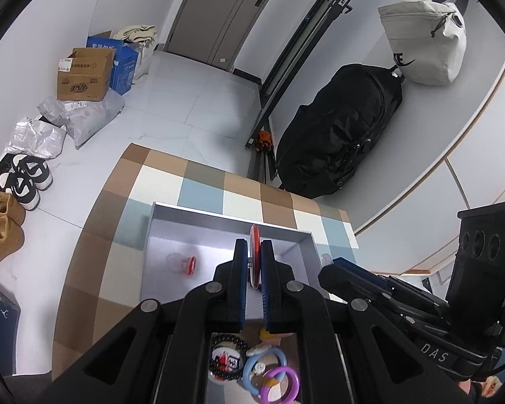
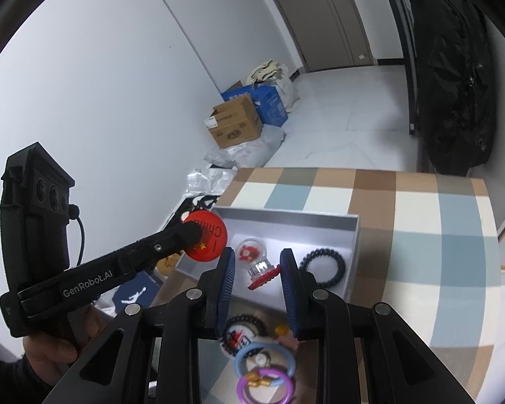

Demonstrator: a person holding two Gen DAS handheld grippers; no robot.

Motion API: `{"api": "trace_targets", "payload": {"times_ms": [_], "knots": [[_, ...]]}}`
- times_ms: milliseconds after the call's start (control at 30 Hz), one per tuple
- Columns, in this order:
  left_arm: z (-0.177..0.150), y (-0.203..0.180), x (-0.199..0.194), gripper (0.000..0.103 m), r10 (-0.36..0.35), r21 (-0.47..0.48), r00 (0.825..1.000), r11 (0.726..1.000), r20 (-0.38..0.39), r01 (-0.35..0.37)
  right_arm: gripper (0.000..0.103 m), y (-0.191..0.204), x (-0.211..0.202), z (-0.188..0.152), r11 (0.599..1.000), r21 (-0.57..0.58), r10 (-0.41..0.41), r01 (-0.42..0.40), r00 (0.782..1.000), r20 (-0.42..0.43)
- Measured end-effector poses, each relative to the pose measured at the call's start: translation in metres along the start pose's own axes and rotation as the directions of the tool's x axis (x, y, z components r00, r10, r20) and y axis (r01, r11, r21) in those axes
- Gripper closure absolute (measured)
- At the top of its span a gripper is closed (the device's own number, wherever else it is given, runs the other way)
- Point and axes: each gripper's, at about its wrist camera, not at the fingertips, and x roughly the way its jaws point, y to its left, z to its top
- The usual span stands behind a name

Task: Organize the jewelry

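A table [image 2: 421, 222] draped in a soft checked cloth of brown, cream and pale blue squares is filling the lower half of both views. On it a shallow rectangular grey box [image 2: 286, 217], stiff-walled and smooth inside, is sitting open.

The left gripper [image 1: 251, 252], matte black with ribbed blue pads, is hanging over the box's left side and clenching a flat round red badge [image 2: 205, 237] edge-on between its pads; white lettering and small yellow stars are showing on the badge's glossy face. A hand [image 2: 50, 346] is gripping its handle at the lower left of the right wrist view.

The right gripper [image 2: 257, 264] is hovering above the near wall of the box with its jaws partly parted and nothing between the pads.

Inside the box a black beaded bracelet [image 2: 323, 264] is lying coiled near the right wall, and a small clear globe trinket [image 2: 256, 259] with a red toothed base is lying tipped on its side beside it.

On the cloth in front of the box, more pieces are clustering together: a dark bead bracelet around a round printed badge [image 2: 239, 333], a smooth pale blue ring [image 2: 264, 363], and a smaller glossy purple ring [image 2: 264, 387] joined to it by a gold clasp.
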Motion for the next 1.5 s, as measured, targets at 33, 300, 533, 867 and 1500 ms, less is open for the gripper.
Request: {"api": "trace_targets", "payload": {"times_ms": [33,300,533,867,1500], "knots": [[0.001,0.0,0.002,0.1,0.002,-0.002,1.0,1.0,0.0,-0.002,0.077,-0.001,0.001,0.001,1.0,0.0,0.0,0.0,1.0,0.0],[0.007,-0.004,0.016,0.1,0.015,-0.004,1.0,1.0,-0.024,-0.015,0.077,-0.015,0.014,0.012,0.999,0.044,-0.002,0.002,1.0,-0.01],[0.01,-0.006,0.03,0.1,0.027,-0.015,0.998,1.0,-0.054,-0.028,0.077,-0.028,0.021,0.015,0.996,0.086,-0.007,0.01,0.999,-0.032],[0.008,-0.008,0.042,0.1,0.043,-0.011,0.996,0.999,-0.081,-0.044,0.076,-0.042,0.025,0.016,0.99,0.14,-0.017,0.024,0.999,-0.052],[0.01,-0.005,0.038,0.062,-0.003,-0.043,0.997,0.999,-0.08,0.0,0.036,-0.047,0.006,0.02,0.984,0.177,0.014,-0.019,0.999,0.031]]}}
